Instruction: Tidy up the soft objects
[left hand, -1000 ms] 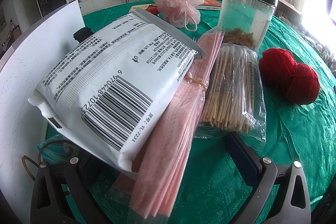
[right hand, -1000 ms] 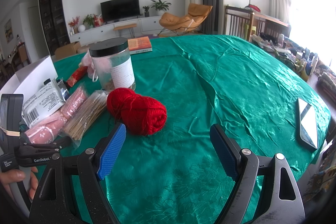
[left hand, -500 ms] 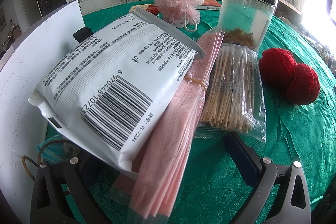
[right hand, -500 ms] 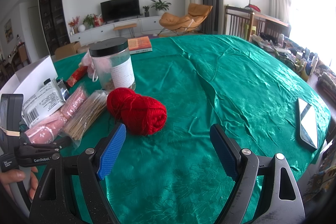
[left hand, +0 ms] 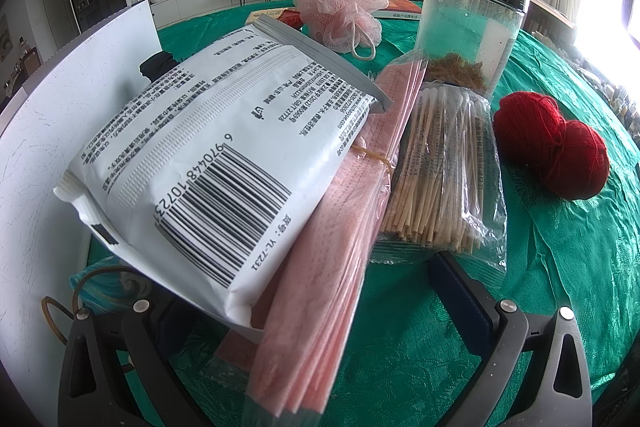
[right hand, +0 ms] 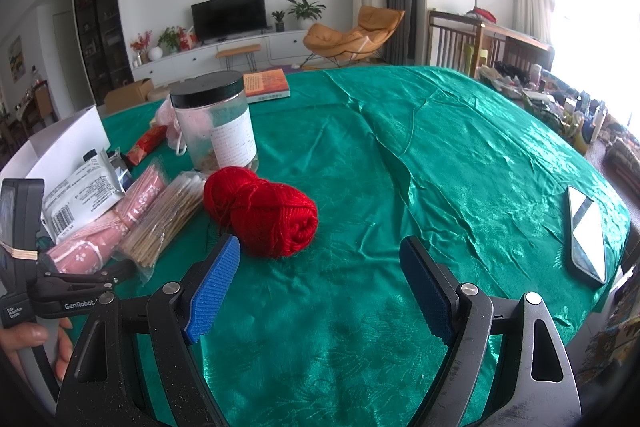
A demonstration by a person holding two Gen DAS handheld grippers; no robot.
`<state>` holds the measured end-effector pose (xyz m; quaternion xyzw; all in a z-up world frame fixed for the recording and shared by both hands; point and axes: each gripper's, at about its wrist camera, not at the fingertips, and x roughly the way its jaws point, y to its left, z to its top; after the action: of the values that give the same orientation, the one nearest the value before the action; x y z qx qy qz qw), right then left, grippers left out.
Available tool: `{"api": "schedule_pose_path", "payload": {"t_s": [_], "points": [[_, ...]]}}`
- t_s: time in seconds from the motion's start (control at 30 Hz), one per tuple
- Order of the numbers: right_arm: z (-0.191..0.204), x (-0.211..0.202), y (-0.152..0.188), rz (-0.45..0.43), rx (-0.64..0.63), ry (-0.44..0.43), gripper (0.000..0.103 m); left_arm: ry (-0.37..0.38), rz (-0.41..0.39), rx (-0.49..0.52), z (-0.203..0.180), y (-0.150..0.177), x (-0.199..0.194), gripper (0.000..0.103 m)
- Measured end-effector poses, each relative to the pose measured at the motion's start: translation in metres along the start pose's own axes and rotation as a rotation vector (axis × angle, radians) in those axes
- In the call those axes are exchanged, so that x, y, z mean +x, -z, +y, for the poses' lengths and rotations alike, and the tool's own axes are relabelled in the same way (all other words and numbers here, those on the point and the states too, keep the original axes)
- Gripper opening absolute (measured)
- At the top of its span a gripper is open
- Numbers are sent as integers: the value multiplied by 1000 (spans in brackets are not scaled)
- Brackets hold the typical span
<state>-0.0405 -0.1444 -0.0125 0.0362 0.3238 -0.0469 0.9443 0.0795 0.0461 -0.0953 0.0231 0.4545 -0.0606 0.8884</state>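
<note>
Left wrist view, pretty crowded: left tool [left hand: 312, 315] spread wide, pinching nothing, nosed right up against a white barcode pouch [left hand: 216, 155] lying tilted on top of a pink mask pack [left hand: 332, 247]. Beside those, a clear bag of cotton swabs [left hand: 440, 179], then a black-lidded jar [left hand: 468, 27], a pink bath pouf [left hand: 344, 11] further toward the far edge of the counter [left hand: 580, 287], and a white box [left hand: 48, 131] standing along the near left edge. Red yarn [left hand: 556, 143] sitting apart from the pile, more toward the middle.

Right wrist view cleaner: right tool [right hand: 320, 291] also spread, empty, hovering just short of the yarn [right hand: 264, 211], with a phone [right hand: 588, 235] way off near the right edge. Hand [right hand: 32, 339] visible gripping the left tool's handle.

Handling guess: yarn light and squishy, should compress fine, so best pinched across the fat middle rather than the ends, watching for loose strands snagging. Pouch and mask pack look slick and floppy, probably sliding off each other if grabbed by one corner. Hard to tell whether the box is the drop spot, since its inside is hidden.
</note>
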Motion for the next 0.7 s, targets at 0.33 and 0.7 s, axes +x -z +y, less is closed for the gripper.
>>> {"api": "schedule_pose_path", "payload": {"t_s": [0.33,0.7], "points": [[0,0,0,1,0,0,85,0,0,0,0,0,0,103],[-34,30,-29,48,41,-165,85,0,0,0,0,0,0,103]]}}
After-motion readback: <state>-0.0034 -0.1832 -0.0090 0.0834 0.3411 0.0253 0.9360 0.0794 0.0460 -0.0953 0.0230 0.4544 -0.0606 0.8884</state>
